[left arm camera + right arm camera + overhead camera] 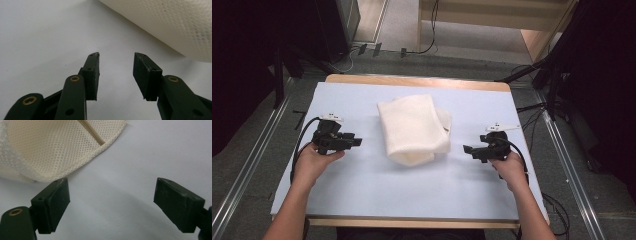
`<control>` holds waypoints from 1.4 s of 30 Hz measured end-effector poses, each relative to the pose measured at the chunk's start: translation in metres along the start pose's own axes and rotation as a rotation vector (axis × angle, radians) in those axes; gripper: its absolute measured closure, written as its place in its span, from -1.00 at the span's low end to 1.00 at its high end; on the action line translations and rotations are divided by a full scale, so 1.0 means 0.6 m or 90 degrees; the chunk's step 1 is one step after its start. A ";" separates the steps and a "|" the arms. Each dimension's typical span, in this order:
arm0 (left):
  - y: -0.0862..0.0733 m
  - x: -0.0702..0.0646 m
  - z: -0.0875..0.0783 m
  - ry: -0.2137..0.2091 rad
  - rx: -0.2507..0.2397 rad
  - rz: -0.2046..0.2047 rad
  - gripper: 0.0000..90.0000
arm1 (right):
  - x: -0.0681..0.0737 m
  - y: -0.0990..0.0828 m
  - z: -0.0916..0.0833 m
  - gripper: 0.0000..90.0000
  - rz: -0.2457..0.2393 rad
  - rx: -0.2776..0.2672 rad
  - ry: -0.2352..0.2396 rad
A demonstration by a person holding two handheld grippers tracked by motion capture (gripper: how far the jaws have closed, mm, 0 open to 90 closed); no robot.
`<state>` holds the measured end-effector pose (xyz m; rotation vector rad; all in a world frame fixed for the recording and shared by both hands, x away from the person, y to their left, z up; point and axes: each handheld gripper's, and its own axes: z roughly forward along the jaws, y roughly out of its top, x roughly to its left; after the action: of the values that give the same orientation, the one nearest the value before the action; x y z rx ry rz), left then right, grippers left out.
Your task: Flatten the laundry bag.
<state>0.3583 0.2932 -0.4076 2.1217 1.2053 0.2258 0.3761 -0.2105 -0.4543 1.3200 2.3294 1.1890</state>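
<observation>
High view: folded cream towel lies mid-surface, between 2 claws. Left claw and right claw both released, empty, flanking it, likely staged to pinch opposite edges.

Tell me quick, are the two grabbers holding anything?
Left gripper: open, holding nothing.
Right gripper: open, holding nothing, beside the folded towel.

The towel is seen as cream cloth with a fine mesh weave. The table is covered in smooth matt sheet, edged with wood. Matt black plastic forms both grippers' jaws.
</observation>
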 end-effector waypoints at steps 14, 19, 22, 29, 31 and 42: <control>0.001 -0.001 0.008 -0.050 0.018 -0.014 -0.05 | 0.015 -0.011 0.009 -0.71 0.014 0.023 -0.015; 0.003 0.008 0.019 -0.051 0.033 -0.029 -0.09 | 0.015 -0.016 0.007 -0.70 0.026 0.044 -0.018; 0.006 0.010 0.022 -0.054 0.029 -0.035 -0.13 | 0.017 -0.018 0.003 -0.71 0.020 0.037 -0.020; 0.010 0.007 0.028 -0.059 0.024 -0.020 -0.21 | 0.022 -0.020 -0.004 -0.70 0.017 0.026 -0.031; 0.010 0.008 0.028 -0.059 0.022 -0.015 -0.25 | 0.022 -0.020 -0.005 -0.70 0.016 0.025 -0.028; 0.010 0.009 0.026 -0.058 0.022 -0.017 -0.26 | 0.032 -0.016 -0.010 -0.48 -0.007 0.009 -0.013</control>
<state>0.3721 0.2882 -0.4164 2.1209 1.1919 0.0954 0.3559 -0.2011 -0.4538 1.3159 2.3332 1.1525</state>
